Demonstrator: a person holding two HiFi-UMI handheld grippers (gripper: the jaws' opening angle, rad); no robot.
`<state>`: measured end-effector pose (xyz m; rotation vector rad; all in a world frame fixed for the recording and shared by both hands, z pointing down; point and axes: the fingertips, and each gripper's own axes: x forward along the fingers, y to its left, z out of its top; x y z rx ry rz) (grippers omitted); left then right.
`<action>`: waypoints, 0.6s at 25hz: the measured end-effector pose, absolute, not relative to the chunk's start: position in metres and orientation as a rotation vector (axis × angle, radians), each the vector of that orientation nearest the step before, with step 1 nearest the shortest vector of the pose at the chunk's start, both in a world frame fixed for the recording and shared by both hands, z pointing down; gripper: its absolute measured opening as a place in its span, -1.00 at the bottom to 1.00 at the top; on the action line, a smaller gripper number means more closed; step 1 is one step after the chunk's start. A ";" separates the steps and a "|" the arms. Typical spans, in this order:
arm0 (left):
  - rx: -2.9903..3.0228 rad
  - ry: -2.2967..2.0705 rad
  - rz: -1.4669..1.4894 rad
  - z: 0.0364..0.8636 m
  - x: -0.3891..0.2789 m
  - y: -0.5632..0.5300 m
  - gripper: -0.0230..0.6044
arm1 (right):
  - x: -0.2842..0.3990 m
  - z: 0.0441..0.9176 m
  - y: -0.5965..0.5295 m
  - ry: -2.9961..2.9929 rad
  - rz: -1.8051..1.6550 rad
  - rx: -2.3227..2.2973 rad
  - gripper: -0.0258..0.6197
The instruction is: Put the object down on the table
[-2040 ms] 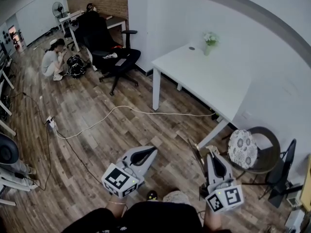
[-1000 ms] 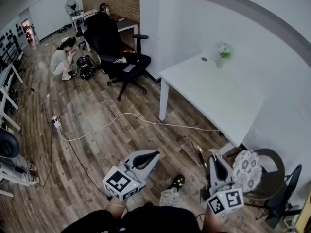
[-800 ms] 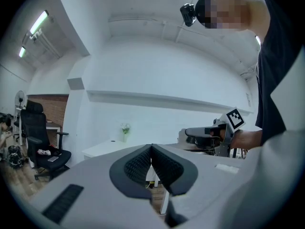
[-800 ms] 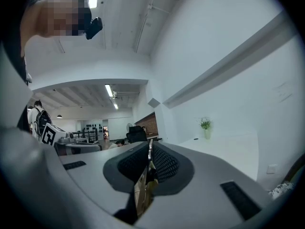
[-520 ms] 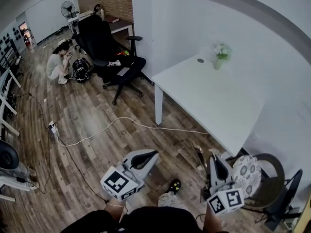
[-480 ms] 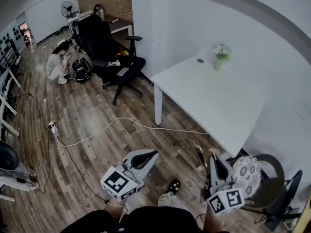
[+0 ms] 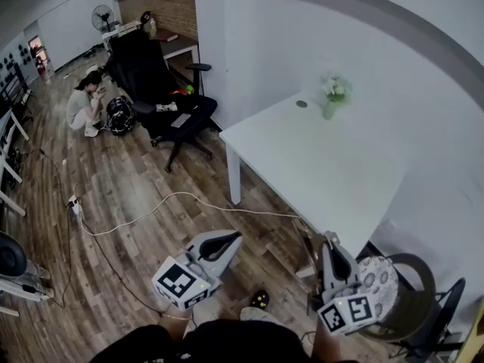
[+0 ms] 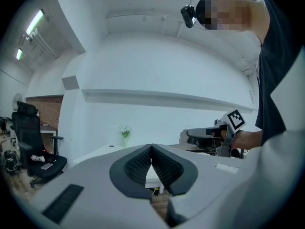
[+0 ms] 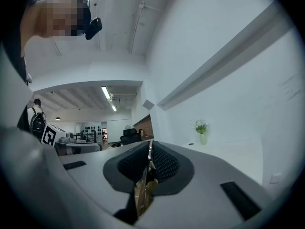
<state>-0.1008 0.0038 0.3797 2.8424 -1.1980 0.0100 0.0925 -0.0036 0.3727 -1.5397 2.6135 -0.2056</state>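
My right gripper [image 7: 327, 237] is shut on a thin, flat brown-gold packet [image 7: 308, 249]. In the right gripper view the packet [image 9: 144, 191] hangs down from between the closed pads [image 9: 162, 163]. The left gripper [image 7: 234, 237] is shut with nothing in it; its ribbed pads [image 8: 136, 165] meet at the tip. Both are held level over the wooden floor, short of the white table [image 7: 318, 169], which stands ahead and to the right. From the left gripper view the right gripper [image 8: 209, 133] shows off to the side.
A vase of flowers [image 7: 330, 98] and a small round thing [image 7: 302, 103] stand at the table's far end. A round chair with a patterned cushion [image 7: 382, 278] is near the right gripper. A white cable [image 7: 166, 203], a black office chair [image 7: 162, 104] and a crouching person [image 7: 83, 104] are to the left.
The table has come nearer and lower in the head view as I walk toward it. Both grippers keep the same pose, and the packet stays in the right one.
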 end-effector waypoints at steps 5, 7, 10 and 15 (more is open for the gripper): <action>2.847 -1.205 0.002 0.374 -0.080 -0.019 -0.95 | 0.115 0.371 -0.025 2.601 -0.199 -1.530 -0.84; 2.847 -1.212 0.009 0.375 -0.072 -0.028 -0.95 | 0.123 0.370 -0.031 2.595 -0.192 -1.527 -0.84; 2.853 -1.206 0.018 0.375 -0.059 -0.039 -0.95 | 0.136 0.368 -0.041 2.587 -0.189 -1.530 -0.84; 2.838 -1.200 0.035 0.378 -0.042 -0.053 -0.95 | 0.153 0.371 -0.055 2.583 -0.195 -1.526 -0.84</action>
